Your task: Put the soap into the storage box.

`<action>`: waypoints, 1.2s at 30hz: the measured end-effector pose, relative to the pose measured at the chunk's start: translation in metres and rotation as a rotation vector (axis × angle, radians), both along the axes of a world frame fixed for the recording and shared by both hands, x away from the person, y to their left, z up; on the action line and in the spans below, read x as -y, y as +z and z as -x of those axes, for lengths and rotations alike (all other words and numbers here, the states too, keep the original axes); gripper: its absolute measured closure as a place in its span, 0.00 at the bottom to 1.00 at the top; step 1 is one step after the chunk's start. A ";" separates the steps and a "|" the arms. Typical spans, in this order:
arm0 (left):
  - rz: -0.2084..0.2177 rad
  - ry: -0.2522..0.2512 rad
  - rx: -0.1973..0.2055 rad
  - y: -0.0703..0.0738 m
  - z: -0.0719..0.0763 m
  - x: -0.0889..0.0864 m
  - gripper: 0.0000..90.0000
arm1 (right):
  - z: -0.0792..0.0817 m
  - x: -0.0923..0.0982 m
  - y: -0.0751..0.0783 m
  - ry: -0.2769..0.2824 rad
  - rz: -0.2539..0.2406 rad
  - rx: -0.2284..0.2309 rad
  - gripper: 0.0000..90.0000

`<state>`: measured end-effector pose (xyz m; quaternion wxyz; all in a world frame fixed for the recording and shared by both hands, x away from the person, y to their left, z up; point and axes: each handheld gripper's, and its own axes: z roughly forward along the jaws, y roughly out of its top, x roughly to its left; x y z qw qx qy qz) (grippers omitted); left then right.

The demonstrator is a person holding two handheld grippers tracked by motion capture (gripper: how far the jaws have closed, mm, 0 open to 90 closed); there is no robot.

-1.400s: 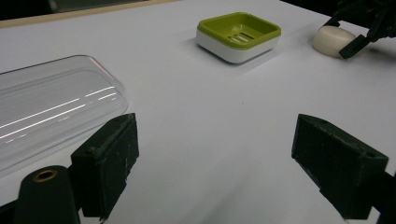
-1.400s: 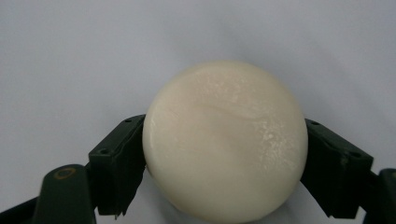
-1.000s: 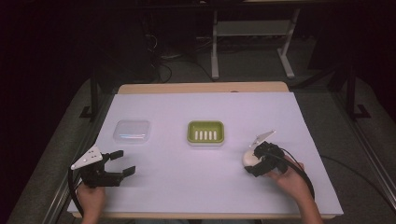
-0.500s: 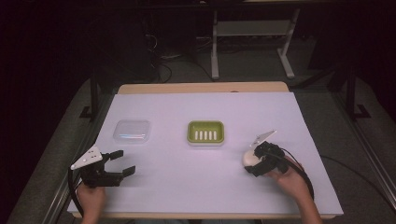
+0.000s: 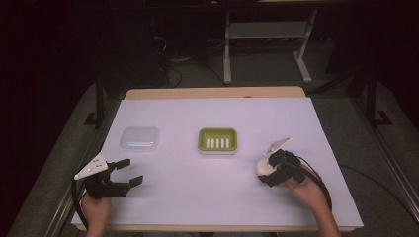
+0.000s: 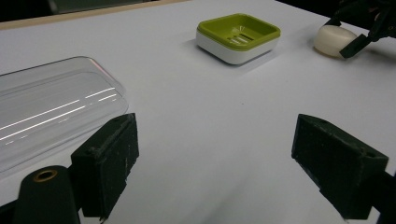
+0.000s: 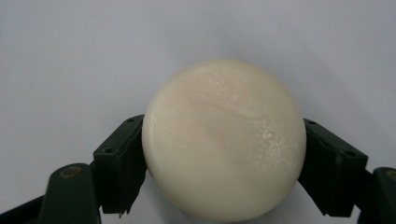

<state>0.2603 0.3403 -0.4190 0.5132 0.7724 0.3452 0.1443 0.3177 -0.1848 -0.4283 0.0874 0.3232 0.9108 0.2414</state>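
A round cream soap bar [image 7: 224, 135] lies on the white table cover at the right, and my right gripper [image 7: 224, 175] is shut on it, one jaw pressing each side. In the high view the soap bar [image 5: 262, 166] shows at the right gripper [image 5: 267, 173]. A green soap dish [image 5: 217, 139] with a slotted floor sits mid-table, apart from the soap. My left gripper [image 5: 131, 171] hovers low at the front left, open, nothing between its jaws. From the left gripper [image 6: 219, 158] view, the dish [image 6: 238, 35] and soap [image 6: 334, 39] lie far ahead.
A clear plastic lid [image 5: 140, 138] lies flat just beyond the left gripper, and it appears as the lid [image 6: 46, 112] beside the left jaw. The white table cover [image 5: 207, 197] spans the wooden table. Dark floor, cables and a metal stand lie behind.
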 end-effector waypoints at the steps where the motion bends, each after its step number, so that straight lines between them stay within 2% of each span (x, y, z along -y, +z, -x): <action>1: 0.000 0.001 0.000 0.000 0.000 0.000 0.16 | 0.000 -0.001 0.001 0.000 -0.002 -0.002 0.26; 7: 0.002 0.003 -0.001 0.000 0.000 0.000 0.16 | 0.000 -0.002 0.011 0.012 -0.021 0.010 0.26; 19: 0.004 0.007 0.000 0.000 0.001 0.000 0.16 | -0.009 -0.016 0.020 0.068 -0.002 -0.006 0.26; 20: 0.006 0.007 0.001 0.000 0.001 0.000 0.16 | -0.010 -0.017 0.020 0.081 0.001 0.004 0.26; 22: 0.003 0.006 0.001 0.000 0.001 -0.001 0.16 | -0.011 -0.020 0.023 0.078 -0.011 -0.007 0.26; 26: 0.008 0.008 0.002 0.000 0.002 -0.002 0.16 | -0.015 -0.025 0.027 0.100 -0.012 0.009 0.26; 36: 0.012 0.010 0.000 0.001 0.002 -0.002 0.16 | -0.026 -0.040 0.039 0.145 -0.013 0.004 0.26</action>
